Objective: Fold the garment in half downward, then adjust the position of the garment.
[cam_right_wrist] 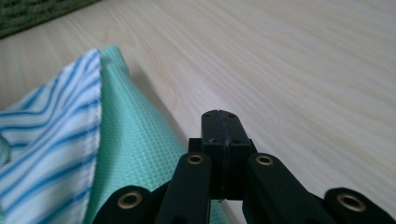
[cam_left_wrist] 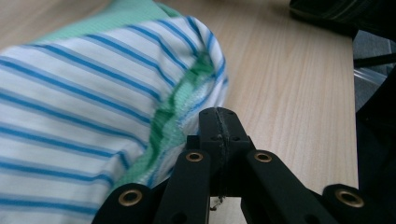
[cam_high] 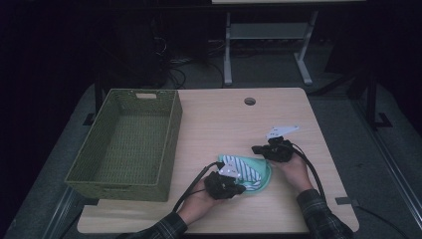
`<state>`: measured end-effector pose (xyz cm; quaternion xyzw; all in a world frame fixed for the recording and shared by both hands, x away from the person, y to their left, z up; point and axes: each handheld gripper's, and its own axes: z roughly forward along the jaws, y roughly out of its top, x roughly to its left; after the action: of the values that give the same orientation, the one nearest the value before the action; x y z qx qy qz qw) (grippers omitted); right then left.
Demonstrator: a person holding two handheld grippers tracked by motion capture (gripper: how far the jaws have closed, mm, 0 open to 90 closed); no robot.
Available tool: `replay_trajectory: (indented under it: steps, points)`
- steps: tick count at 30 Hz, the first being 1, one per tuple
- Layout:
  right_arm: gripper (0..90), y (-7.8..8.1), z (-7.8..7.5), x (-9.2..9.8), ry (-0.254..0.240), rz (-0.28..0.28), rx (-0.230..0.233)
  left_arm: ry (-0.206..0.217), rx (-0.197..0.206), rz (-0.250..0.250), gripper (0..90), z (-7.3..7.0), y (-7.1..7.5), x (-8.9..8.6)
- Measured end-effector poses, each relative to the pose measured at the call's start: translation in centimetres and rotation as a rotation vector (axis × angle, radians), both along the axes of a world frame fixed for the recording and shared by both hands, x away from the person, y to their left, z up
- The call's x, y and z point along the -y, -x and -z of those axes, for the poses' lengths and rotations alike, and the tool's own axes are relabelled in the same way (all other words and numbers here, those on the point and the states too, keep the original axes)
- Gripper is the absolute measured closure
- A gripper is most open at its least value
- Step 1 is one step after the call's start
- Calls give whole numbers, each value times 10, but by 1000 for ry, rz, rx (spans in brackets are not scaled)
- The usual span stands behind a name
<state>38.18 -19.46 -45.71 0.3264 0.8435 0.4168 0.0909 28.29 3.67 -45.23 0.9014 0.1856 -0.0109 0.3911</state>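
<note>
A folded cloth [cam_high: 250, 173], mint green with a white and blue striped layer on top, lies on the wooden table [cam_high: 224, 119] near its front edge. My left gripper [cam_high: 241, 189] is at the cloth's near left side, jaws shut. In the left gripper view its closed tips [cam_left_wrist: 218, 116] sit right against the striped fold [cam_left_wrist: 93, 107], with nothing seen between them. My right gripper [cam_high: 257, 148] is shut at the cloth's far right corner. In the right gripper view its tips [cam_right_wrist: 219, 119] hover over bare wood, beside and above the green layer [cam_right_wrist: 135, 149].
A green wicker basket [cam_high: 172, 137], with nothing in it, stands on the table's left half. A round cable hole [cam_high: 250, 101] is near the far edge. A white desk frame [cam_high: 228, 55] stands on the floor beyond the table.
</note>
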Motion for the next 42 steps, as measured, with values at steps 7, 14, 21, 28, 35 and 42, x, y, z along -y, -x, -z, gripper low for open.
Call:
replay_trajectory:
  steps: [7,14,21,28,35,42]
  points:
    - [900,-3,8,-5,31,-24,-28,-37,2,18,895,8,1,6]
    - [900,-3,12,-4,47,-33,-43,-66,7,10,895,11,-4,4]
    - [900,0,12,-4,58,-47,-64,-85,15,-8,895,12,-6,1]
    - [900,3,12,0,58,-54,-71,-108,21,-41,894,10,-14,-11]
    - [899,8,10,2,63,-65,-76,-126,34,-94,892,9,-23,-22]
    - [900,18,10,6,68,-82,-79,-148,57,-133,888,7,-33,-32]
